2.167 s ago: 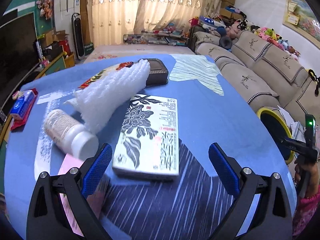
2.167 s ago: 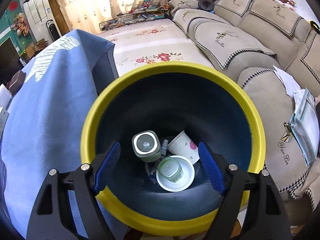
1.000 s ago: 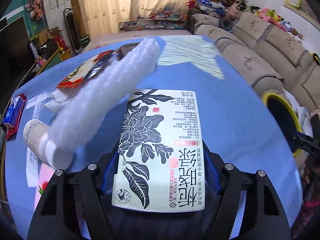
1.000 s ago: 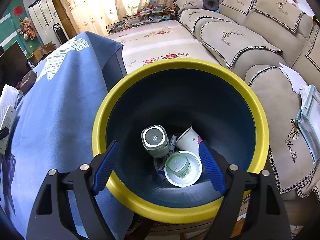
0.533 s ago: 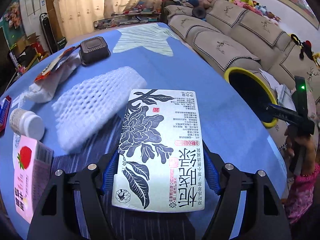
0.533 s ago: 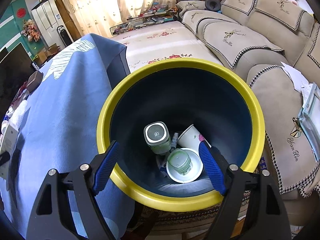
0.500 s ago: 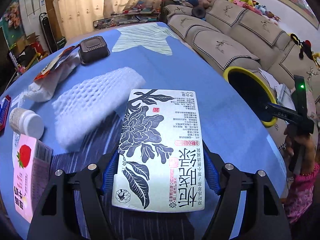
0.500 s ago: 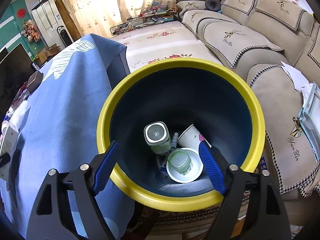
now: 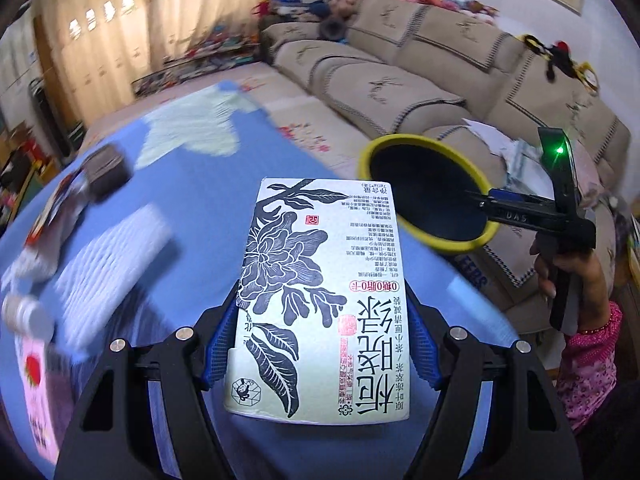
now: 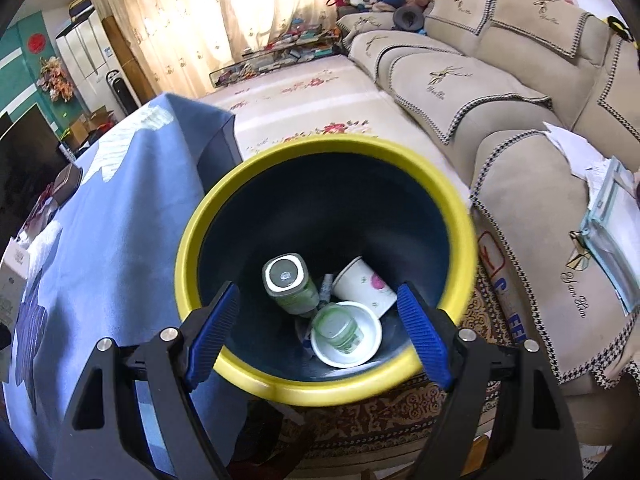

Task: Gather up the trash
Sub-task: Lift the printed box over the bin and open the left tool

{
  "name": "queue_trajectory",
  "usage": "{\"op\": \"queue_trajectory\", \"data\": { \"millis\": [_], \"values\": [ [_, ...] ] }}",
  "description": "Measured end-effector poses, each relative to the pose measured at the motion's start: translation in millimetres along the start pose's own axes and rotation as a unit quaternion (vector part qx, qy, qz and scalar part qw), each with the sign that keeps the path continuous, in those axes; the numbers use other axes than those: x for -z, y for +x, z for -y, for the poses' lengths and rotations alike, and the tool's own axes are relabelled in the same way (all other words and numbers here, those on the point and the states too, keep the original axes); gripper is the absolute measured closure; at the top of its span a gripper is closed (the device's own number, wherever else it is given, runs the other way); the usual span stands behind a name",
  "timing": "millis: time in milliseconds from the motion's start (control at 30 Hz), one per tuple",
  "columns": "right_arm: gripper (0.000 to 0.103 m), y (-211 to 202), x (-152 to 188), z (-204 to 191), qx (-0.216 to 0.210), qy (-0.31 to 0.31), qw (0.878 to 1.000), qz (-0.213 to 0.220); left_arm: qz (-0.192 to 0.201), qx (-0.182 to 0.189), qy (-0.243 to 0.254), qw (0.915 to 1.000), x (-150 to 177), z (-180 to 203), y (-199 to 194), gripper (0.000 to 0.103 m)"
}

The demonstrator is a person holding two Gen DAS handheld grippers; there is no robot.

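Note:
My left gripper (image 9: 318, 344) is shut on a flat pale tea box (image 9: 320, 292) printed with black flowers and holds it above the blue table (image 9: 192, 184). The yellow-rimmed dark bin (image 9: 424, 196) stands beyond the table's right edge. My right gripper (image 10: 318, 332) is open and empty, right above the bin (image 10: 324, 390). Inside the bin lie a green bottle (image 10: 290, 286), a paper cup (image 10: 366, 286) and a white lid (image 10: 346, 334). The right gripper also shows in the left wrist view (image 9: 532, 216), over the bin's far rim.
On the table at the left lie white foam netting (image 9: 112, 256), a white pill bottle (image 9: 24, 316), a pink carton (image 9: 36, 384), a red snack bag (image 9: 52, 208) and a dark tray (image 9: 106, 168). A beige sofa (image 10: 500, 92) runs behind the bin.
My left gripper has closed on the tea box, lifted it and swung right toward the bin. The right gripper has drawn back slightly above the bin.

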State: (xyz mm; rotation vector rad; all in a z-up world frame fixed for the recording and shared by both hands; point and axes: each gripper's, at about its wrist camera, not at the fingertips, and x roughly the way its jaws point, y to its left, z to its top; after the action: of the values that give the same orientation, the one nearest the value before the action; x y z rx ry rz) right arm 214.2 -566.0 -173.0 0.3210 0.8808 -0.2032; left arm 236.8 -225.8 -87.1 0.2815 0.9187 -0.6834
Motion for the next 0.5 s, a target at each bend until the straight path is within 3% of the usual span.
{"op": "queue_trajectory", "data": {
  "millis": [267, 500],
  "values": [
    [0.026, -28, 9, 36, 0.039, 0.019, 0.999, 0.017, -0.006, 0.046, 0.052, 0.9976, -58, 58, 52, 0.032],
    [0.026, -47, 22, 68, 0.067, 0.050, 0.996, 0.019, -0.048, 0.081, 0.089, 0.9916, -96, 108, 118, 0.031]
  ]
}}
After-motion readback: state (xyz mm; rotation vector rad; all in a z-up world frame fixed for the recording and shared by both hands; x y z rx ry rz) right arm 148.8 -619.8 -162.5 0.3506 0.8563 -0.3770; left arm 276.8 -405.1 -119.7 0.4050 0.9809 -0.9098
